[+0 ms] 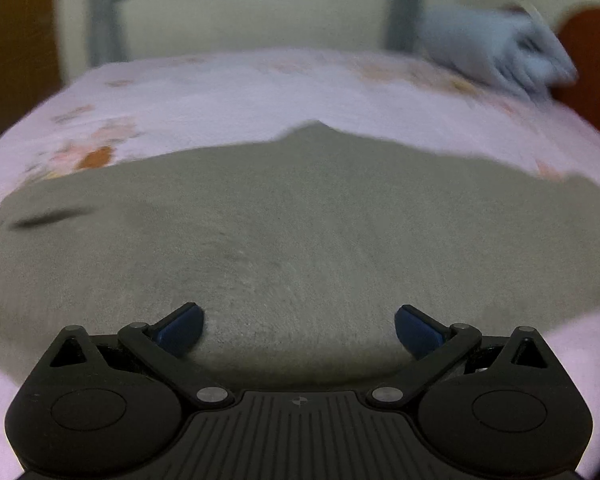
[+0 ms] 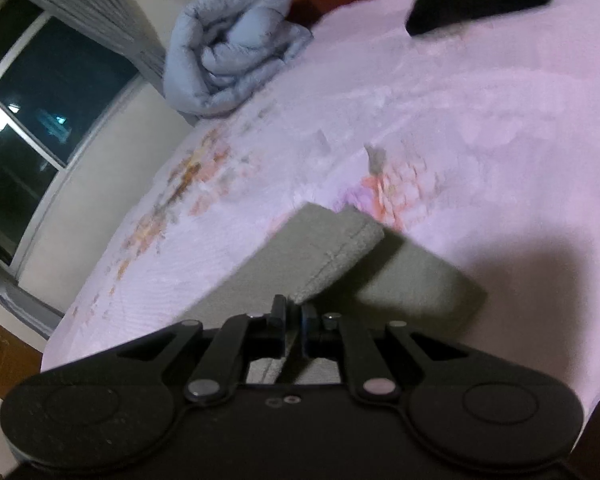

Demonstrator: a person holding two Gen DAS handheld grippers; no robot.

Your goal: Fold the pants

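Only right cam is showing right claw (image 2: 294,316) pinching pants (image 2: 332,248) hem, leg lying ahead; left claw (image 1: 299,330) gaping over pants.

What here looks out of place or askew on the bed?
Nothing is damaged or spilled. The grey pants have one hemmed end lifted off the pink bedsheet, pinched in the right tongs.
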